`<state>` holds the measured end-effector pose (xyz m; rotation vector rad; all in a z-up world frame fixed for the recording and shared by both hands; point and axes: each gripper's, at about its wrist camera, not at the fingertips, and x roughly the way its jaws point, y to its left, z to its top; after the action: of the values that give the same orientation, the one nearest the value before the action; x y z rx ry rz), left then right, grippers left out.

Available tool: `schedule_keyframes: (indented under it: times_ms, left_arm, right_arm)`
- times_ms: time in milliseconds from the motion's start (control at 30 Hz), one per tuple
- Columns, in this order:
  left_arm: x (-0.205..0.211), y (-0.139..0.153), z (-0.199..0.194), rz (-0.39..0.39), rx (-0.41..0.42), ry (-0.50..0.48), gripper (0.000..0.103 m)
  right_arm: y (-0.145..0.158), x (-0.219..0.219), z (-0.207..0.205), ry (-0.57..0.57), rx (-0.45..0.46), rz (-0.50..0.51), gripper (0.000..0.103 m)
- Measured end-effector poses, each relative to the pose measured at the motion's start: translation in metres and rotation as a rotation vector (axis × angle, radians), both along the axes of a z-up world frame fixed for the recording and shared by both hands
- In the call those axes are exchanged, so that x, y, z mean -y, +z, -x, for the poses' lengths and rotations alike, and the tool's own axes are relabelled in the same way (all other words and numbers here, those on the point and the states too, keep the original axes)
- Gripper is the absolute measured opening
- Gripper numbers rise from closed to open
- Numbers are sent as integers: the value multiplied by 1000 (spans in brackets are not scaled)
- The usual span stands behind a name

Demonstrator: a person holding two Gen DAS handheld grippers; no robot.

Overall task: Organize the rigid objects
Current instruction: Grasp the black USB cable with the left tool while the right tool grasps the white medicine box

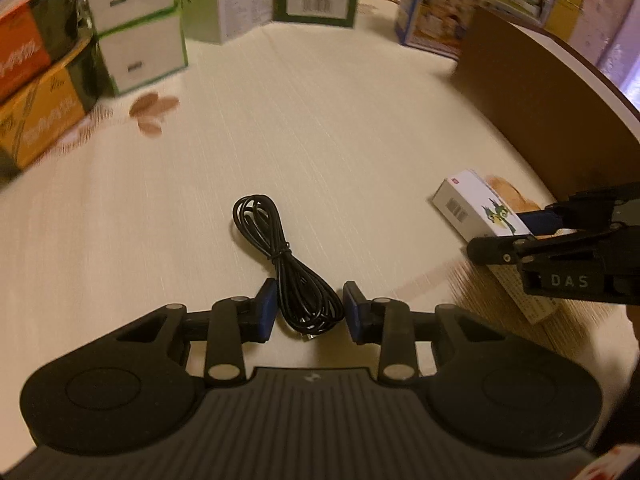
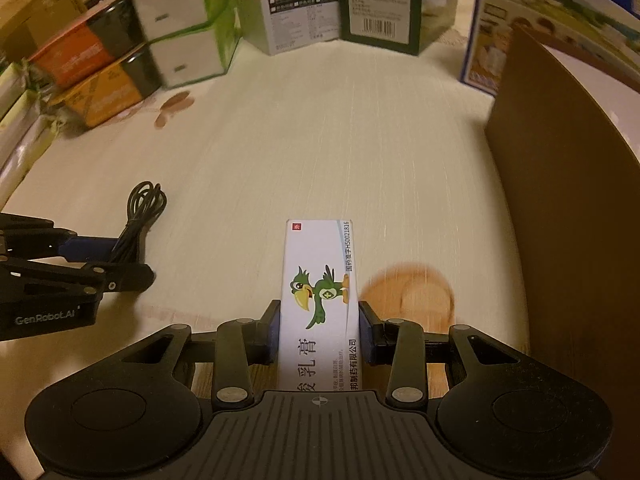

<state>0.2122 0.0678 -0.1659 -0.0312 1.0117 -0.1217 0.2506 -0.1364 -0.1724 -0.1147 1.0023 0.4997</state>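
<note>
**Both tongs gripping: cable on the left, box on the right**

While the left tongs (image 1: 309,308) are clamping their blue pads on the near end of a bundled black cable (image 1: 288,260), the right tongs (image 2: 318,330) are squeezing a white box (image 2: 320,300) with a green bird printed on it. Most of the cable is stretching away ahead of the left tongs, its tied loop lying on the cream tabletop (image 1: 320,128). The box is sticking out forward between the right pads, its long side running along the fingers and its near end reaching back toward the tongs' body. Seen from the left wrist, the right tongs are sitting off to the right with the box in their grip; seen from the right wrist, the left tongs are sitting off to the left, pinching the cable. Well ahead of both tongs, cartons (image 2: 180,28) are standing in a row at the far edge. To the right of the right tongs, a brown board (image 2: 560,200) is rising from the tabletop.
</note>
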Motion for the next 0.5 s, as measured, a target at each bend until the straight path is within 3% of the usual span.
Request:
schedule_keyframes:
  times_ms: [267,433,500]
  left_arm:
    - [20,6,66,30,-46,-3,29]
    - [22,11,73,52,-69,38,29]
    - [21,14,71,58,-69,55,33]
  right_arm:
    - [3,17,67,-8,-42,-4,35]
    - [4,21,80,-1,-43,-16,36]
    - [4,20,79,2,-42,-21,42]
